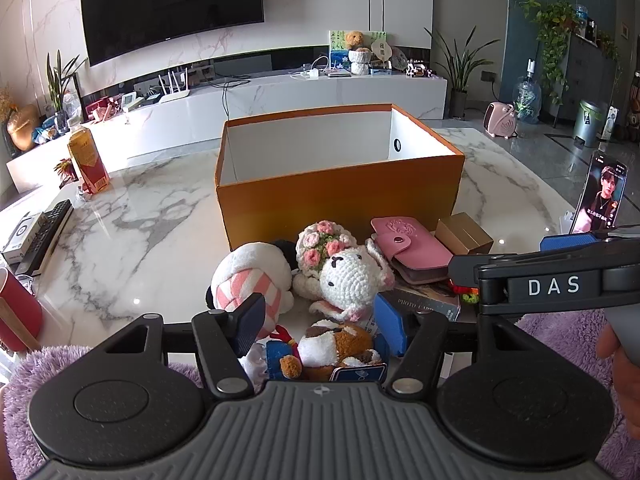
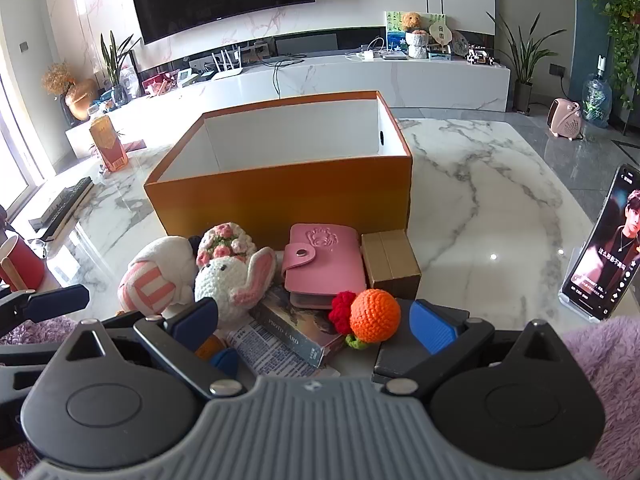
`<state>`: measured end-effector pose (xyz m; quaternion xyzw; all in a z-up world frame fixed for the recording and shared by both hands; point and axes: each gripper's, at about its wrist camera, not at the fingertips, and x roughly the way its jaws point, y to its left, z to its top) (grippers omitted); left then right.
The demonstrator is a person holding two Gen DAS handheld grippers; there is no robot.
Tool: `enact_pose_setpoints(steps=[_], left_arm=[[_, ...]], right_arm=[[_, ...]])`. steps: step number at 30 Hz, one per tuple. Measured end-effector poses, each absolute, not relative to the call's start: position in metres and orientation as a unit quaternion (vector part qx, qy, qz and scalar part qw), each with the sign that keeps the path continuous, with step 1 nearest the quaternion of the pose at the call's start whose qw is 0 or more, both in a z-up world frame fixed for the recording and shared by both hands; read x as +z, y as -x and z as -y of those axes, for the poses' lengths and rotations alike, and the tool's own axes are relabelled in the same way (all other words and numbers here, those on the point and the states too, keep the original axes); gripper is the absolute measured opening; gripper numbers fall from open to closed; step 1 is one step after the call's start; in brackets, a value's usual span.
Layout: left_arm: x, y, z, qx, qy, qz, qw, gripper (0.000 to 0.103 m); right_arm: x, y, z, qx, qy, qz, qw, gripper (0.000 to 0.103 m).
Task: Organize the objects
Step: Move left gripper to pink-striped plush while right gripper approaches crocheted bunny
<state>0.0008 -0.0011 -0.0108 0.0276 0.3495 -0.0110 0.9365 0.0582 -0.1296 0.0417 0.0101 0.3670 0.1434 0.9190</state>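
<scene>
Standing open-topped on the marble worktop [image 1: 160, 208], the orange box [image 1: 340, 196] has a bare white inside. The things to sort lie heaped against its near wall. From the left: a white plush [image 2: 160, 276] with pink stripes, a crocheted bunny [image 2: 228, 276] with a flower crown, a pink wallet [image 2: 320, 264] snapped shut, and a small gold box [image 2: 390, 262] touching the orange box's wall. The wallet lies on a photo-card box [image 2: 296, 332], which rests on a printed sheet. Nearer still sits a crocheted orange [image 2: 374, 314] with a red flower [image 2: 342, 310] just beside it.

The left hand-held gripper [image 1: 322, 326] has its jaws spread around a brown-and-white plush [image 1: 336, 346] at the near edge of the heap; its blue pads flank the toy, though I cannot tell whether they touch it. The right hand-held gripper [image 2: 316, 320] is spread wide, with the photo-card box and the orange between its pads and neither gripped. Purple fuzzy sleeves [image 2: 596, 344] show beside both.

On the far left of the worktop stand a yellow-red carton [image 1: 86, 160], a remote [image 1: 50, 232] and a red cup [image 1: 18, 312]. At the right a phone [image 2: 604, 248] leans in a stand, screen lit.
</scene>
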Motion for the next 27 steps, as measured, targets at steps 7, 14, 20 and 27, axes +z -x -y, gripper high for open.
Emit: enact_pose_setpoints(steps=[7,14,20,27], left_arm=[[-0.0110,-0.0005,0.0009,-0.011,-0.028,-0.350,0.936,0.071],[-0.0153,-0.0015,-0.0009,-0.012,-0.025,-0.359,0.933,0.070],[-0.0142,-0.0035,-0.0011,-0.011,-0.024,-0.365,0.931,0.069],[-0.0155,-0.0062,-0.0024,-0.013,-0.021,-0.371,0.928,0.069]], right_arm=[[0.0397,-0.0587,0.1289,0.143,-0.010,-0.370,0.918,0.102],[0.0388,-0.0599,0.1285,0.141,-0.006,-0.375,0.916,0.102],[0.0380,-0.0615,0.1280,0.142,-0.006,-0.377,0.915,0.102],[0.0361,-0.0630,0.1263,0.142,-0.004,-0.380,0.914,0.102]])
